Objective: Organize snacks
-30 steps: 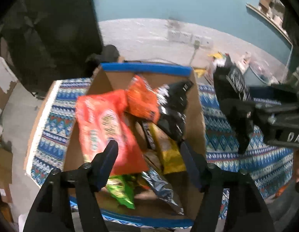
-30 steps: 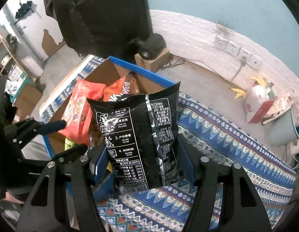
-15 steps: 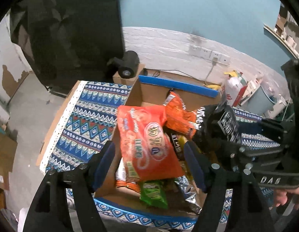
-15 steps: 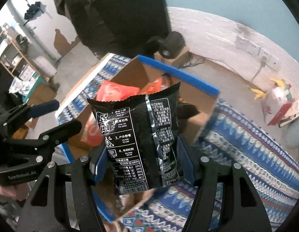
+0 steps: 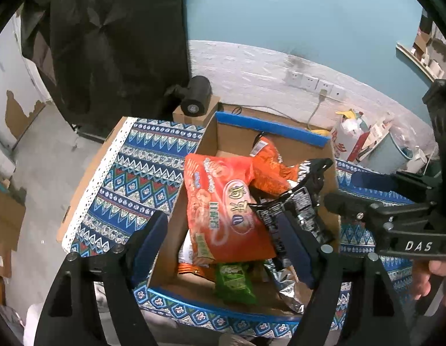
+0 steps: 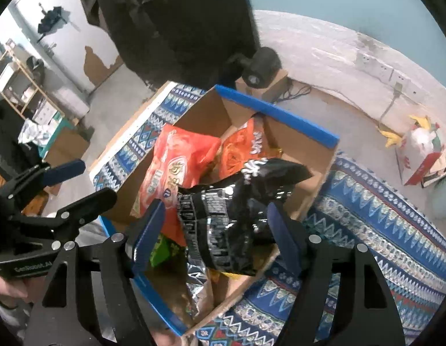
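We see the black snack bag (image 6: 237, 216) between the right gripper (image 6: 214, 232) pads, long axis running away from them, over the cardboard box (image 6: 277, 112). The jaws have just been opening; it seems released. The left gripper (image 5: 223, 248) hangs open and empty over the orange bag (image 5: 226, 207).

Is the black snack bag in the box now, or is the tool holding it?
In the box. The black snack bag lies crumpled on the other snacks inside the cardboard box. The right tool has just been opening; its pads stand clear.
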`<state>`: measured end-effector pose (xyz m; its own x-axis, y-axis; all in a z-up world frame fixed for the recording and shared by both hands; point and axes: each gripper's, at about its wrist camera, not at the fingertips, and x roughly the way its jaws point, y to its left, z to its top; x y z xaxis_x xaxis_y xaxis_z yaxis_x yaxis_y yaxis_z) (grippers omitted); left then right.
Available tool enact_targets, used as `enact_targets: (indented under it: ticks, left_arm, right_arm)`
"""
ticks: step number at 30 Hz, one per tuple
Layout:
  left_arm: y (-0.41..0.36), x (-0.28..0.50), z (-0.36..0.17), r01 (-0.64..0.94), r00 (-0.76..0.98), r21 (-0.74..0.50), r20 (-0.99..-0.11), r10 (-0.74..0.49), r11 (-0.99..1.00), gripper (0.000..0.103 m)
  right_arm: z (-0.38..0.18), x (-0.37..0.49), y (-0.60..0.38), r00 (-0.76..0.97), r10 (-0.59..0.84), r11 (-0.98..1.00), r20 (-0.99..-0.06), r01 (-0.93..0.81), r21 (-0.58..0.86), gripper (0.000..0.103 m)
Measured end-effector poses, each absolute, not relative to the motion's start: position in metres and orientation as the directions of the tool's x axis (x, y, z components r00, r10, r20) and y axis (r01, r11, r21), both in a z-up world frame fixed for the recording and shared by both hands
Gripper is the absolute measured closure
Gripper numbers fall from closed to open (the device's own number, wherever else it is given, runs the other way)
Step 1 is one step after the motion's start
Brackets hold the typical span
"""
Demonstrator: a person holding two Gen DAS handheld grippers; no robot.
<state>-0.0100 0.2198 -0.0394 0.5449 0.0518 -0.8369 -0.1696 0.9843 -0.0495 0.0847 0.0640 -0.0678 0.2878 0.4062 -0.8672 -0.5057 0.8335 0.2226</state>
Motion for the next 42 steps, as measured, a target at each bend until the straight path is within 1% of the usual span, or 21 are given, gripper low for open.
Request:
enact_targets:
  ticks: [4, 8, 19, 21, 23, 26, 35, 42]
  left_arm:
    - [0.21, -0.014, -0.031, -0.144, 0.563, -0.051, -0.826, 0.04, 0.988, 0.022]
    - [0.199, -0.018, -0.021, -0.121, 0.584, -0.051, -0.812, 0.03, 0.991, 0.016]
    - [0.157, -0.021, -0.004, -0.032, 0.619, 0.03, -0.785, 0.043, 0.999, 0.014]
    - [0.15, -0.022, -0.001, -0.03, 0.627, 0.044, -0.777, 0.053, 0.999, 0.008]
    - [0.146, -0.023, 0.001, -0.031, 0.632, 0.053, -0.772, 0.061, 0.998, 0.006]
    - [0.14, -0.025, 0.004, -0.03, 0.641, 0.06, -0.765, 0.066, 0.998, 0.004]
    - [0.124, -0.026, 0.012, -0.035, 0.659, 0.099, -0.746, 0.098, 0.994, 0.004]
    - [0.117, -0.027, 0.017, -0.037, 0.67, 0.104, -0.735, 0.101, 0.994, 0.004]
  right_arm:
    - [-0.051, 0.076, 0.049, 0.346, 0.39, 0.846, -0.853, -0.5, 0.185, 0.028]
    - [-0.033, 0.068, 0.036, 0.414, 0.368, 0.857, -0.833, -0.498, 0.132, 0.028]
    - [0.001, 0.047, -0.003, 0.556, 0.326, 0.886, -0.765, -0.463, 0.041, 0.027]
    - [0.004, 0.044, -0.011, 0.58, 0.308, 0.892, -0.754, -0.451, 0.018, 0.027]
    - [0.006, 0.04, -0.018, 0.599, 0.294, 0.898, -0.745, -0.439, 0.001, 0.027]
    - [0.007, 0.036, -0.029, 0.61, 0.285, 0.904, -0.74, -0.427, -0.004, 0.027]
    - [0.004, 0.03, -0.052, 0.617, 0.269, 0.913, -0.74, -0.408, -0.008, 0.027]
    - [0.007, 0.027, -0.06, 0.619, 0.274, 0.915, -0.736, -0.404, 0.001, 0.027]
